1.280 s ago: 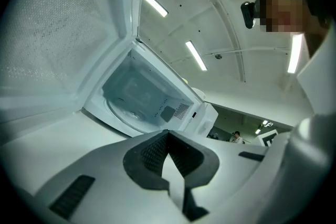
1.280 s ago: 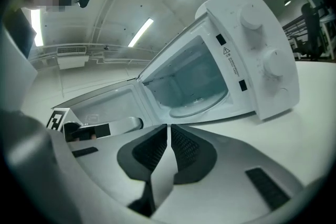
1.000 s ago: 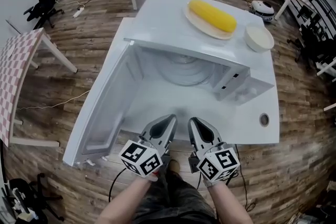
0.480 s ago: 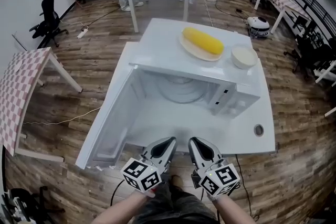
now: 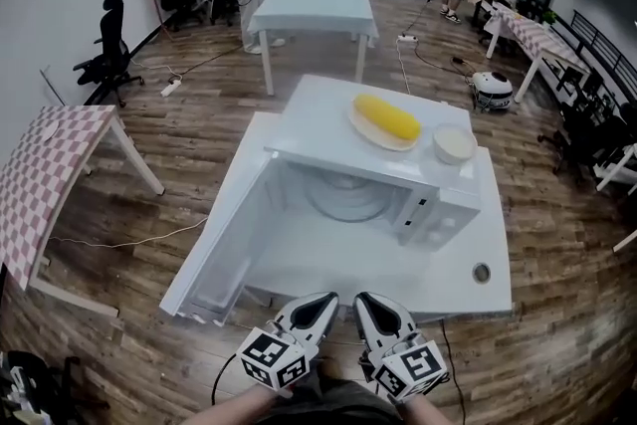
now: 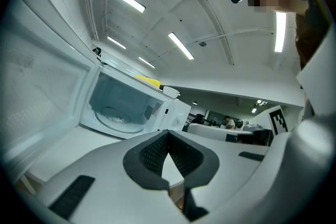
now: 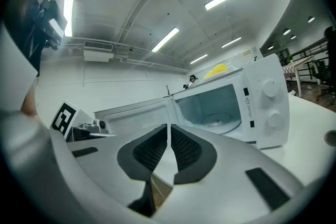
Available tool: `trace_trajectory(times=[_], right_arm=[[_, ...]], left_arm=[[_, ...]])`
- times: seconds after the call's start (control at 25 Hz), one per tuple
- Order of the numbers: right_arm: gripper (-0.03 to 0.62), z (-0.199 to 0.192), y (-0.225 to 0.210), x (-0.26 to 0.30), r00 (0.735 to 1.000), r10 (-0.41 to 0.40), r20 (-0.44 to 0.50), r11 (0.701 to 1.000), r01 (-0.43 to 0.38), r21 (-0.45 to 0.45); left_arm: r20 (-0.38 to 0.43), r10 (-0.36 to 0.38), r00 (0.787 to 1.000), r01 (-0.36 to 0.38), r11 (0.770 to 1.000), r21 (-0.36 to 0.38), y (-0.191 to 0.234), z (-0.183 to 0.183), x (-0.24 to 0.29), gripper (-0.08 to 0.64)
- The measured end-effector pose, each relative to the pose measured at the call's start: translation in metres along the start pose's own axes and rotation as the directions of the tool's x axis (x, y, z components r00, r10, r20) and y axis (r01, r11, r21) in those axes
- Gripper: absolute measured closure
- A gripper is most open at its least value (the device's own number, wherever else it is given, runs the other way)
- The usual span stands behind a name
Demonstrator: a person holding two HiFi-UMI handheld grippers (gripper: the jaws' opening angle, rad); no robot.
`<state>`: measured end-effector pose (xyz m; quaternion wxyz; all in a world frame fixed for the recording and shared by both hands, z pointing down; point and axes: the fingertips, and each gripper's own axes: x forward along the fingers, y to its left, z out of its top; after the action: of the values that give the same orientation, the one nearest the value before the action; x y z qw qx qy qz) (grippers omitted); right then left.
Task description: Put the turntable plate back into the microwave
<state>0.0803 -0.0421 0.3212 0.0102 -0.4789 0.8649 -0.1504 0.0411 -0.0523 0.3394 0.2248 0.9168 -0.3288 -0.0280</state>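
The white microwave (image 5: 398, 179) stands on a white table (image 5: 468, 289) with its door (image 5: 214, 244) swung open to the left. The glass turntable plate (image 5: 348, 199) lies flat inside the cavity; it also shows in the left gripper view (image 6: 115, 115) and the right gripper view (image 7: 216, 122). My left gripper (image 5: 323, 301) and right gripper (image 5: 363, 301) hang side by side at the table's near edge, well short of the microwave. Both are shut with nothing between the fingers, as seen at the left gripper (image 6: 168, 136) and the right gripper (image 7: 168, 131).
On top of the microwave sit a yellow corn cob on a plate (image 5: 386, 119) and a white bowl (image 5: 453, 143). The table has a cable hole (image 5: 482, 272) at the right. A checked table (image 5: 40, 174) stands left, another white table (image 5: 314, 5) behind, with people at the far wall.
Both grippers have drawn back from the microwave toward the table's near edge, still shut and empty. The head view has lifted, so more of the room shows.
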Motion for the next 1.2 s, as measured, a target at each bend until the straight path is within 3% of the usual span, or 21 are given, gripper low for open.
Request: trace_trajectory(times=[0.2, 0.8, 1.2], right_arm=[[0.554, 0.008, 0.008, -0.008, 1.000, 0.020, 0.010, 1.000, -0.020, 0.004], [0.554, 0.016, 0.006, -0.025, 0.999, -0.006, 0.034, 0.998, 0.004, 0.055], [0.554, 0.000, 0.026, -0.026, 1.000, 0.021, -0.007, 0.998, -0.020, 0.060]], left_arm=[[0.036, -0.008, 0.999, 0.007, 1.000, 0.030, -0.011, 0.008, -0.007, 0.548], [0.096, 0.048, 0.994, -0.044, 0.998, -0.042, -0.004, 0.026, -0.024, 0.548], [0.061, 0.083, 0.995, -0.080, 0.995, -0.051, -0.016, 0.005, -0.026, 0.548]])
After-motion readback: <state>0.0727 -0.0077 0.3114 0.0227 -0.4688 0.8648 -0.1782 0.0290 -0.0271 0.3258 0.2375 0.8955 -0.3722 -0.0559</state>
